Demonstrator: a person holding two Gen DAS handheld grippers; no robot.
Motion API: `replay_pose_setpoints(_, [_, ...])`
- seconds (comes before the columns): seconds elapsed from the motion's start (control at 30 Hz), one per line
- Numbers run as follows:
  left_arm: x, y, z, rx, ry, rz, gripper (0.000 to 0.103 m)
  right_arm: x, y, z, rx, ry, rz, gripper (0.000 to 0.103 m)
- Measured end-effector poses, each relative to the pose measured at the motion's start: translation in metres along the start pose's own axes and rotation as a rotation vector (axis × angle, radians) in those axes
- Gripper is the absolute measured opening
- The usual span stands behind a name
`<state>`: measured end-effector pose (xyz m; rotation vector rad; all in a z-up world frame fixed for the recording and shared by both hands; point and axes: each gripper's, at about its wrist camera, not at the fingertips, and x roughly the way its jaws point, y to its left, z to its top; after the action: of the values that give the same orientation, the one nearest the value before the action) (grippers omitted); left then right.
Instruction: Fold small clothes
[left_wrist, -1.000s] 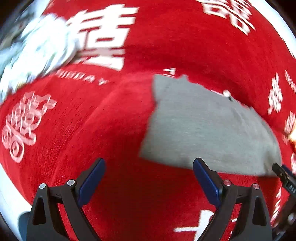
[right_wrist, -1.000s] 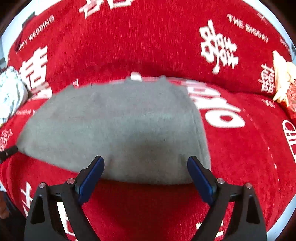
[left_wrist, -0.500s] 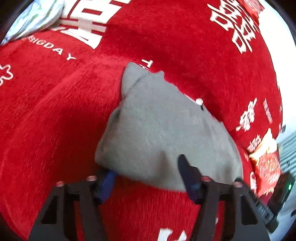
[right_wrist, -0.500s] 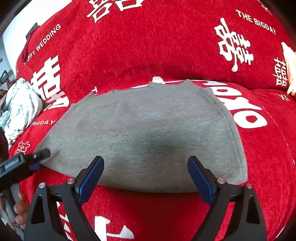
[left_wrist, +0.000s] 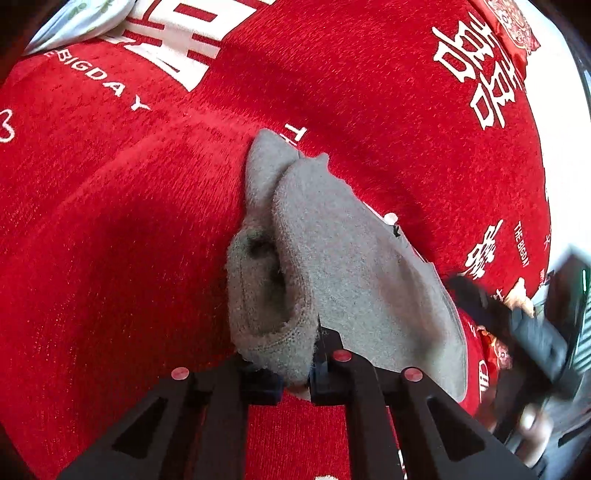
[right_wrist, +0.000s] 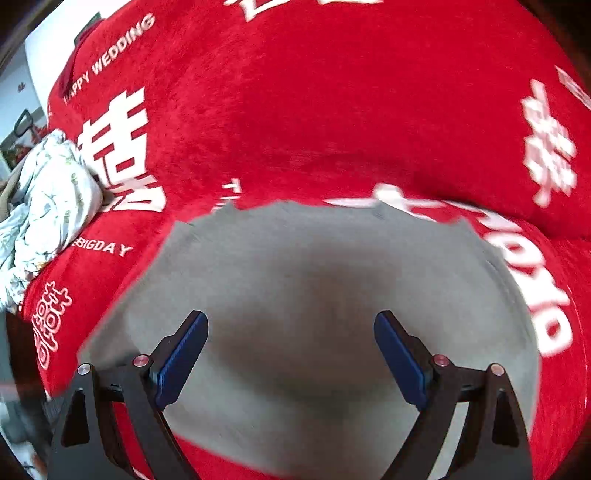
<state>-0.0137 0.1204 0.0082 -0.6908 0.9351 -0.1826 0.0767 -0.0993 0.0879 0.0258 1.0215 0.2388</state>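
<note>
A small grey knit garment (left_wrist: 354, 273) lies on a red sofa cover. My left gripper (left_wrist: 295, 373) is shut on the garment's near left corner, and the pinched cloth bunches up into a fold (left_wrist: 266, 295) between the fingers. In the right wrist view the garment (right_wrist: 325, 288) lies flat and wide. My right gripper (right_wrist: 291, 354) is open, its blue pads (right_wrist: 181, 354) spread over the garment's near edge, holding nothing. The other gripper shows blurred at the right edge of the left wrist view (left_wrist: 535, 339).
The red cover (left_wrist: 110, 221) with white lettering spans the seat and the backrest (right_wrist: 314, 92). A crumpled white floral cloth (right_wrist: 48, 199) lies at the left. A red packet (left_wrist: 495, 350) sits at the right end of the seat.
My left gripper has closed on the garment's corner and gathered it up. My right gripper has moved forward over the garment's near edge, still open.
</note>
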Motion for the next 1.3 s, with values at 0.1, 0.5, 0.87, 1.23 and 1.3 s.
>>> replay_pose_setpoints(0.1, [0.000,-0.005,-0.002,0.045,-0.005,0.035,0.010,0.034,0.034,0.029,-0.041,0.061,0.028,0.093])
replay_pose_setpoints(0.5, [-0.002,-0.011,-0.009,0.155,-0.029,0.091,0.010,0.177,0.165,0.063,-0.246,0.396,-0.059,0.094])
replay_pose_setpoints(0.87, [-0.008,-0.027,-0.009,0.206,-0.046,0.133,0.010,0.162,0.164,0.070,-0.352,0.326,-0.061,0.020])
replay_pose_setpoints(1.23, [-0.022,-0.055,-0.012,0.301,-0.070,0.189,0.010,0.139,0.117,0.093,-0.123,0.300,0.159,0.012])
replay_pose_setpoints(1.3, [-0.023,-0.059,-0.012,0.314,-0.074,0.192,0.010,0.134,0.108,0.095,-0.088,0.289,0.196,0.012])
